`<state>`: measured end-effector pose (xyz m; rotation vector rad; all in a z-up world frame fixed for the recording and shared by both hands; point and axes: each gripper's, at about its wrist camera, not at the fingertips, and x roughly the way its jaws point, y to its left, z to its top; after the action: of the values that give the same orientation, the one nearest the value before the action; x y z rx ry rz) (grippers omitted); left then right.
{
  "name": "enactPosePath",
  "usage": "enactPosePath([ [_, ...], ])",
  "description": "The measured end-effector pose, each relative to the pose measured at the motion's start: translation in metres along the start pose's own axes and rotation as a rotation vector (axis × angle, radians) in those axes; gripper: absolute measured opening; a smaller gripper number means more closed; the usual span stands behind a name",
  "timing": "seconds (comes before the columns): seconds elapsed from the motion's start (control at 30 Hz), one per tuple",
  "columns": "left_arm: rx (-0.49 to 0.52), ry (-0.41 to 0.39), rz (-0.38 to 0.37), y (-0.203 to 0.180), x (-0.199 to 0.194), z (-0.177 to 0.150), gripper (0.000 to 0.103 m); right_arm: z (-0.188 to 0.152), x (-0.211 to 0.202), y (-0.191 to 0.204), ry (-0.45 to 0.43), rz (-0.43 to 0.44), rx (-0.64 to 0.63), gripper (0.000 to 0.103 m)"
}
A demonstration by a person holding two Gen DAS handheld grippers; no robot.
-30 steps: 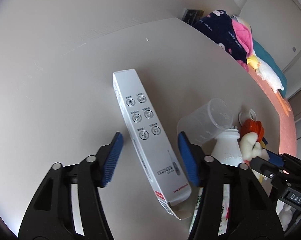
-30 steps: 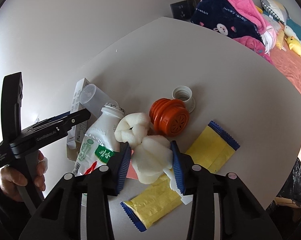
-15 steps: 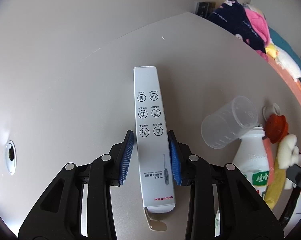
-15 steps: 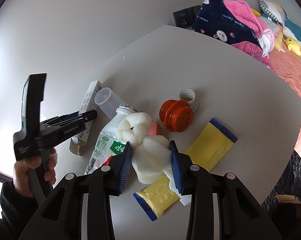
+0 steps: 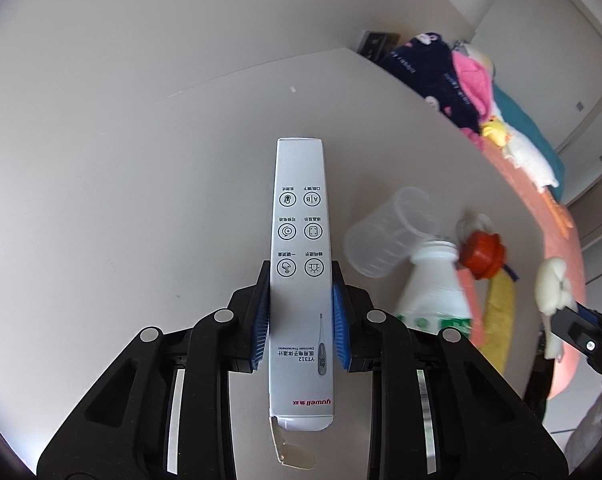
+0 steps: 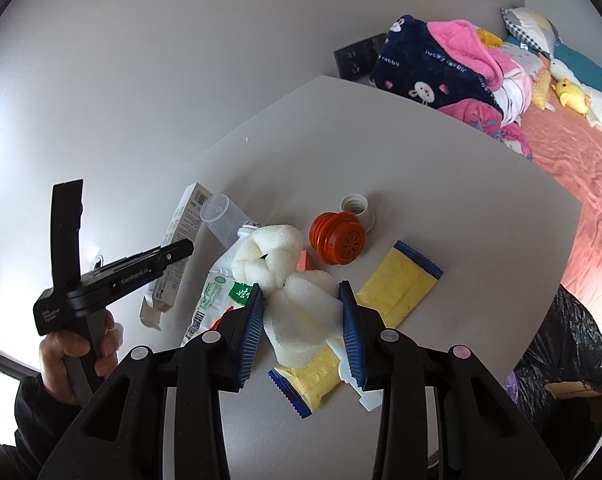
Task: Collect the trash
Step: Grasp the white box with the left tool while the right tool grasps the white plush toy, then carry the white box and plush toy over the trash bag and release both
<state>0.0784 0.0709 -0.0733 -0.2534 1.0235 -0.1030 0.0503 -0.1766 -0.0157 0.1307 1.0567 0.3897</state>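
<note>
A silver-white box (image 5: 300, 264) bears black round icons and red lettering. The foam (image 6: 301, 304) is white, the wrapper (image 6: 397, 284) yellow with blue edges, the cap (image 6: 337, 240) orange.

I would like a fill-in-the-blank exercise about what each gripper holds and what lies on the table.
1. The left gripper is shut on a long ____ box.
2. The right gripper is shut on white ____.
3. The ribbed plug is ____ in colour.

Missing words: thermometer; foam; orange
</note>
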Motion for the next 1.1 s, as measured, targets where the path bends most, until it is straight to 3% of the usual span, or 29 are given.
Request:
enactPosePath([
  [0.43,0.016,-0.081,-0.18,-0.034,-0.065,-0.012,0.027,-0.007,-0.046,-0.002,-0.091,0.0,0.013,0.039],
  [1.1,0.198,-0.041,-0.336,-0.142,-0.071,-0.028,0.027,-0.034,-0.13,-0.057,-0.214,-0.076,0.101,0.039],
])
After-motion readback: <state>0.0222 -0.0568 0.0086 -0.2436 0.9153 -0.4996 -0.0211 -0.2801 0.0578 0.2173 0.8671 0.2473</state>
